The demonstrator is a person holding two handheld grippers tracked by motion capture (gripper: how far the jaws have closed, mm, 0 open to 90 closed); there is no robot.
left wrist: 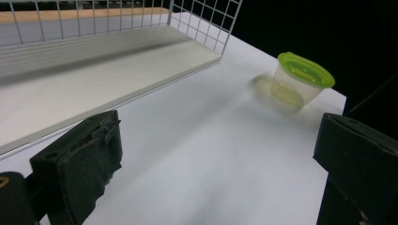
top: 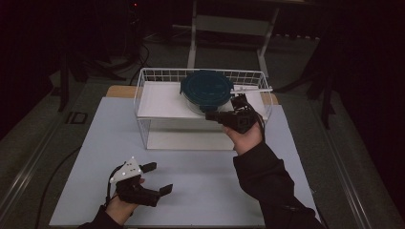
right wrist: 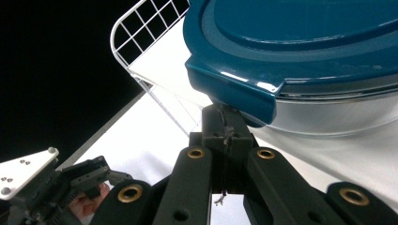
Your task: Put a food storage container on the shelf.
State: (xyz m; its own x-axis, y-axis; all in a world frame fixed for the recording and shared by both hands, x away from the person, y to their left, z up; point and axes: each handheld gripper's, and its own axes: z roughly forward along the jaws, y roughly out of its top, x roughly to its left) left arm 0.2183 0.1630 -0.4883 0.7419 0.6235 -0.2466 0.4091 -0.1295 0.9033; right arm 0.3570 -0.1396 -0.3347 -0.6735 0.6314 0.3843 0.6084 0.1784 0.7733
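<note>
Blue-lidded bowl (top: 206, 90) sits on the wire rack (top: 143, 90) with my right gripper (right wrist: 224, 123) pinched shut under its lid tab, left gripper (top: 160, 177) open and empty, so yanking could tip it off.

I see open white tabletop (top: 200, 181) ahead of my left gripper (top: 157, 179); the white wire basket (top: 143, 90) walls off the far side.

Your tools are black: the left tool (top: 155, 178) carries a white three-cornered plate with small screws, the right tool (right wrist: 224, 123) brass-ringed pivots. You wear dark long sleeves (top: 270, 181), and a black cable trails from the left tool.
</note>
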